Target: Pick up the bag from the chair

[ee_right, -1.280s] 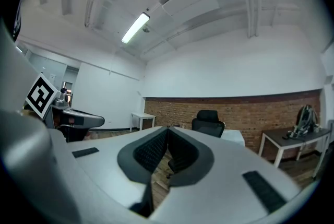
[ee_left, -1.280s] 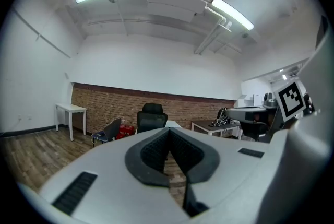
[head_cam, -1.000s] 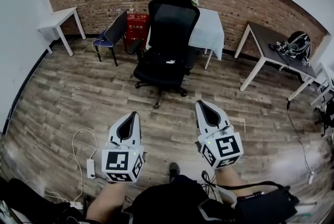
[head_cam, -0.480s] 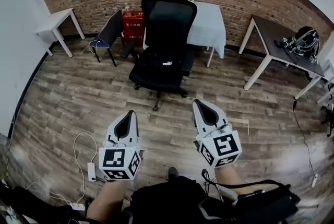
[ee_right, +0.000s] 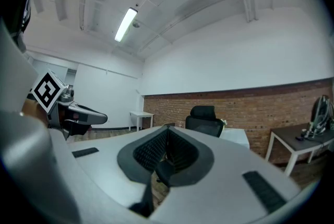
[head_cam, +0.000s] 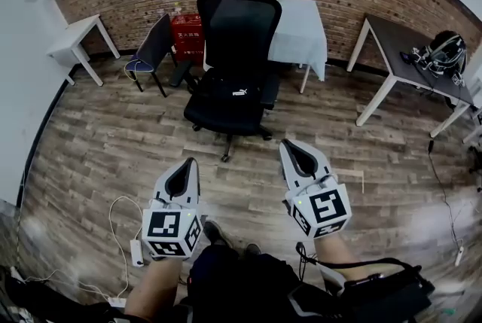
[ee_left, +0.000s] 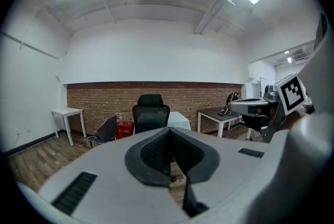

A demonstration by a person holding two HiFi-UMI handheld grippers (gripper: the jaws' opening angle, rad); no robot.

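Left claw (head_cam: 188, 166) and right claw (head_cam: 288, 148) are both pinched shut on nothing, the black bag (head_cam: 232, 93) lies well ahead of them on the office chair (head_cam: 242, 20) seat, so the play is closing in, opening wide, then biting low on a raised fold.

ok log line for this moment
stage: before grasp | left claw: shut, empty | right claw: shut, empty | bag: on chair seat, untouched
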